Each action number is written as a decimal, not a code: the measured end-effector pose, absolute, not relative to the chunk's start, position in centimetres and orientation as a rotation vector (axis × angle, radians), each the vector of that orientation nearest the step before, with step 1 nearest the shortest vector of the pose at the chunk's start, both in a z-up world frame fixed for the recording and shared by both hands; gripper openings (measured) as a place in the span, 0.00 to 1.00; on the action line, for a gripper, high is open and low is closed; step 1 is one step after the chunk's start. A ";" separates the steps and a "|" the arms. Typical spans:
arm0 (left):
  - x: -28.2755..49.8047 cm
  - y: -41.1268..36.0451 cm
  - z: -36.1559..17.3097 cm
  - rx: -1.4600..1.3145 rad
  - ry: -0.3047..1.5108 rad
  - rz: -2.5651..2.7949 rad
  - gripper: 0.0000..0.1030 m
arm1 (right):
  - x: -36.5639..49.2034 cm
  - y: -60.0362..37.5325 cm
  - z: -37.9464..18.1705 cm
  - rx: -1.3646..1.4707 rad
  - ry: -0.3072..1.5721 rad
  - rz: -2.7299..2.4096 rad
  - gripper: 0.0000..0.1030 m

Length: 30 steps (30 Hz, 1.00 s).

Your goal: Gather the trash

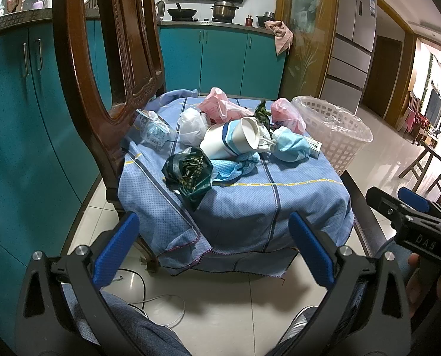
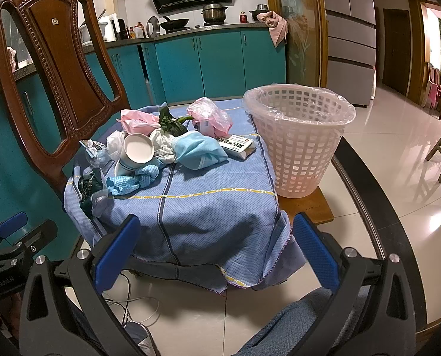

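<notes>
A heap of trash lies on a chair seat covered with a blue cloth (image 1: 250, 198) (image 2: 208, 207): a tipped paper cup (image 1: 235, 141) (image 2: 137, 151), pink bags (image 1: 220, 108) (image 2: 208, 115), a blue mask (image 1: 290, 146) (image 2: 198, 149), a dark green wrapper (image 1: 189, 173) (image 2: 91, 185), a white bag (image 1: 192, 126) and a small box (image 2: 239, 145). A pale basket with a plastic liner (image 1: 333, 130) (image 2: 299, 136) stands at the right. My left gripper (image 1: 214, 246) and right gripper (image 2: 216, 247) are both open and empty, held in front of the seat.
The carved wooden chair back (image 1: 116, 53) (image 2: 60, 68) rises at the left. Teal kitchen cabinets (image 1: 220, 56) (image 2: 214, 62) stand behind. White cable (image 1: 161, 305) lies on the tiled floor below. A fridge (image 2: 350, 35) is at the back right.
</notes>
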State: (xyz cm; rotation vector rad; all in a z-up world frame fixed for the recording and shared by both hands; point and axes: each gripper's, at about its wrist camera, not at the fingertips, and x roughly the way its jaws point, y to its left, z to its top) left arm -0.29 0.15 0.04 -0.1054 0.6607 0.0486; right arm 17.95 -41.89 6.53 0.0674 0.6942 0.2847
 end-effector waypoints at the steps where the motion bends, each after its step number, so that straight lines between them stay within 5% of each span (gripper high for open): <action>1: -0.3 0.2 0.0 -0.106 0.661 0.049 0.97 | 17.9 -41.9 6.5 0.068 0.694 0.285 0.97; 18: -0.6 1.0 -0.3 -0.122 0.684 0.023 0.97 | 17.8 -41.4 6.4 0.071 0.698 0.300 0.97; 23: 1.6 0.4 -1.0 -0.071 0.752 0.025 0.82 | 18.2 -41.9 6.4 0.096 0.712 0.312 0.97; 30: 6.6 -0.5 -2.2 0.072 0.779 0.060 0.82 | 19.0 -42.5 6.1 0.132 0.735 0.321 0.97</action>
